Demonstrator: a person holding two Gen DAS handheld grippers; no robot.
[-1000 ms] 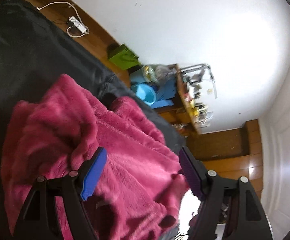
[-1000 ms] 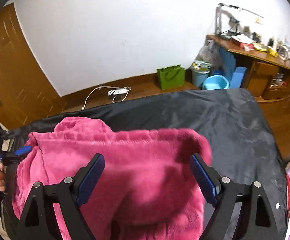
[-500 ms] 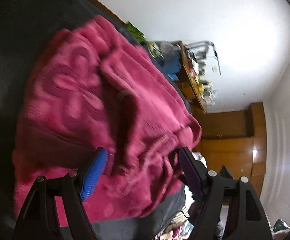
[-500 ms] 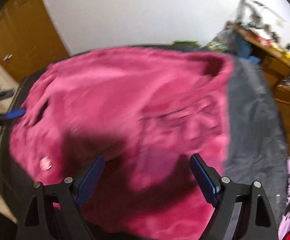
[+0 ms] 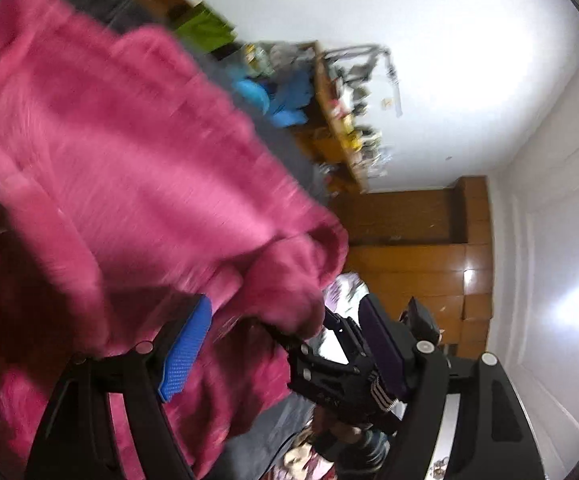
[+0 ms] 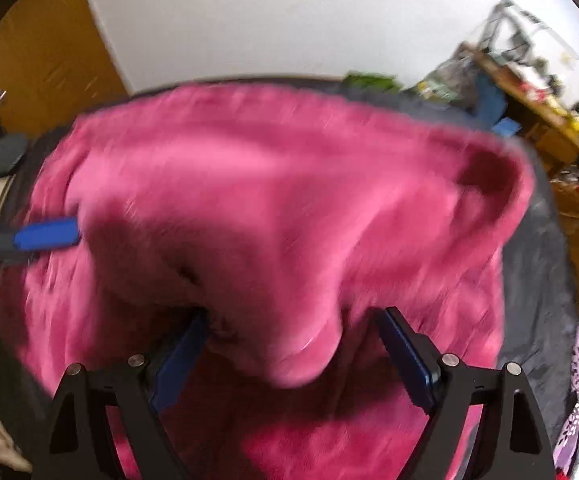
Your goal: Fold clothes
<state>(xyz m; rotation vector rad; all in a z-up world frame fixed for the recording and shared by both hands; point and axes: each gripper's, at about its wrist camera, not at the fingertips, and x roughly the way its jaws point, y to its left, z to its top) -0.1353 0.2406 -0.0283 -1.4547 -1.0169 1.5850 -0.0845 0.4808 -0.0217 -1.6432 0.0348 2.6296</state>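
Pink fleece garment (image 6: 273, 208) bunched over a dark surface (image 6: 545, 280), blurred.
Left gripper (image 5: 285, 344) and right gripper (image 6: 293, 356) both have fingers spread apart, fleece lying between them.

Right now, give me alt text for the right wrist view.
A fuzzy pink garment fills the motion-blurred frame, bunched between the open right gripper fingers over a dark sheet. The left gripper's blue fingertip meets its left edge; a white wall and cluttered shelf lie behind.
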